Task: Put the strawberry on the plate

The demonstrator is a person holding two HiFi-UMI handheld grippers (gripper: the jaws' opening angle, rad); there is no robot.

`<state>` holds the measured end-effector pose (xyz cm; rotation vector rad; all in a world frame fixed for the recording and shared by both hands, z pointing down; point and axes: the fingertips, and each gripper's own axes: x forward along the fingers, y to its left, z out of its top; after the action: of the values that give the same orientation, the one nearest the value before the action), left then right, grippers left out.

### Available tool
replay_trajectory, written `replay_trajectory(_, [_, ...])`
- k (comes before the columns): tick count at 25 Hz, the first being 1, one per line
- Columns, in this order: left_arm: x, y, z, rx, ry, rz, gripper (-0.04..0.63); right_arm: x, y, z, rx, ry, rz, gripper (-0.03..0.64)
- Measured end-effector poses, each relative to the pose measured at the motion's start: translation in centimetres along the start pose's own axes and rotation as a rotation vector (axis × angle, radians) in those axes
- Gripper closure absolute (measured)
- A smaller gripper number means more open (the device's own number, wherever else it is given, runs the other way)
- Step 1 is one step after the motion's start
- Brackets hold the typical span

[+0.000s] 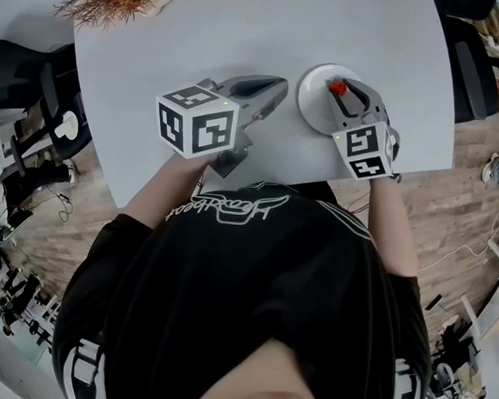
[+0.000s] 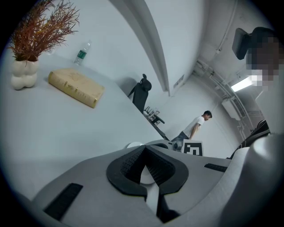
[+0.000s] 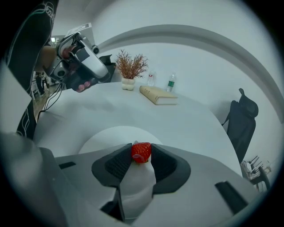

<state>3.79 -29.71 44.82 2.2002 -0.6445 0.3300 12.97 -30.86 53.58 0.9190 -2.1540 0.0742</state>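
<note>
Though pale, table (image 1: 367,25) on wood floor (image 1: 466,197)

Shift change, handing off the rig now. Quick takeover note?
Left gripper: jaws shut, empty, over the table beside the plate.
Right gripper: jaws shut on the strawberry, held over the plate; whether it touches the plate can't be told.
Done: strawberry picked up and brought to the plate.
Left: lower if needed, open the jaws, back the right gripper away.
</note>
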Motion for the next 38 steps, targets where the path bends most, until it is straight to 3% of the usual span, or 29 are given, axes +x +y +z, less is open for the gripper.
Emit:
replay_trajectory(27, [-1.1, -0.1, 0.0, 0.017, -0.018, 0.019, 0.589, -0.4, 0.3, 0.8, -0.028, -0.008, 0.032, 0.436])
replay_trajectory(38, [-4.4, -3.4, 0.6, 0.075, -0.067, -0.022, 0.589, -7.6, 0.2, 6.8, 0.134, -0.210, -0.040, 0.436])
